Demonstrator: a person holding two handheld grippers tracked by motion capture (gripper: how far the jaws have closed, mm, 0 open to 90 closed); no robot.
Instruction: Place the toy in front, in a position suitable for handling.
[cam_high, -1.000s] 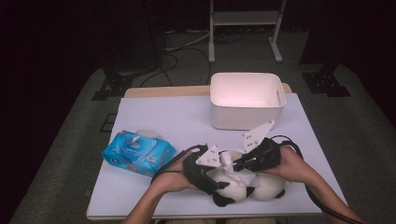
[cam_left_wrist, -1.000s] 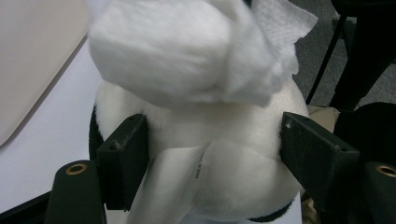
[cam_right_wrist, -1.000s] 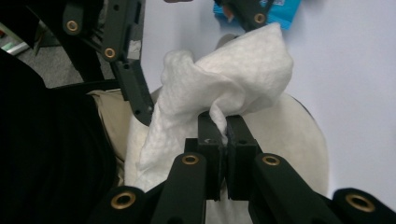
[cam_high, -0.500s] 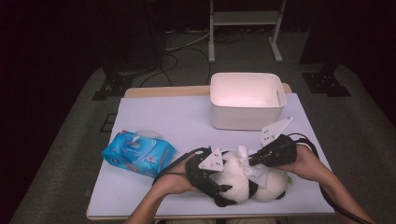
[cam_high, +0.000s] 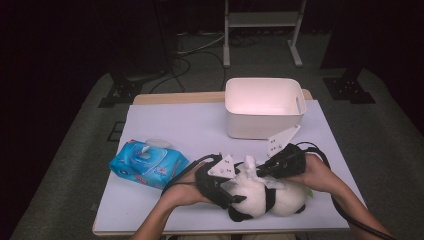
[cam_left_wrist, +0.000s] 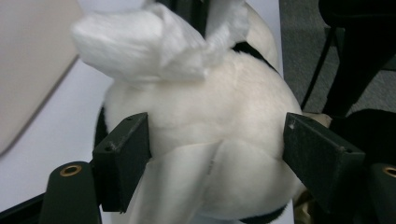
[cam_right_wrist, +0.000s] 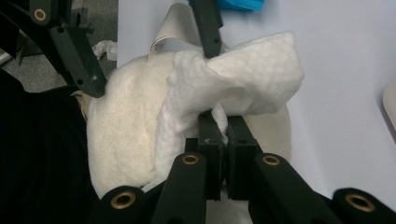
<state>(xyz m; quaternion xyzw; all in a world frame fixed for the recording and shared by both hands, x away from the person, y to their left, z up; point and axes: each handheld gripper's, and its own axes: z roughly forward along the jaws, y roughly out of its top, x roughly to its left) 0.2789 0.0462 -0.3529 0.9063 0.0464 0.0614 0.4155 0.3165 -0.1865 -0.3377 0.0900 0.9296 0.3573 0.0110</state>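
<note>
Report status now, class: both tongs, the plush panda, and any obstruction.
Left tongs clamped on plush panda. Right tongs shut on white wipe, wipe on panda. White bin and blue wipes pack stand apart, nothing blocking.

Both forearms come in over the near edge of the table, toward its right half, hands close together. The left gripper (cam_left_wrist: 215, 154) lies low, its jaws spread wide and pressed against the two sides of the plush toy (cam_high: 270, 197); they have just opened a little further. The right gripper (cam_right_wrist: 223, 135) points toward the left one from the right, its jaws pinched tight on a white wipe (cam_right_wrist: 243, 88).
</note>
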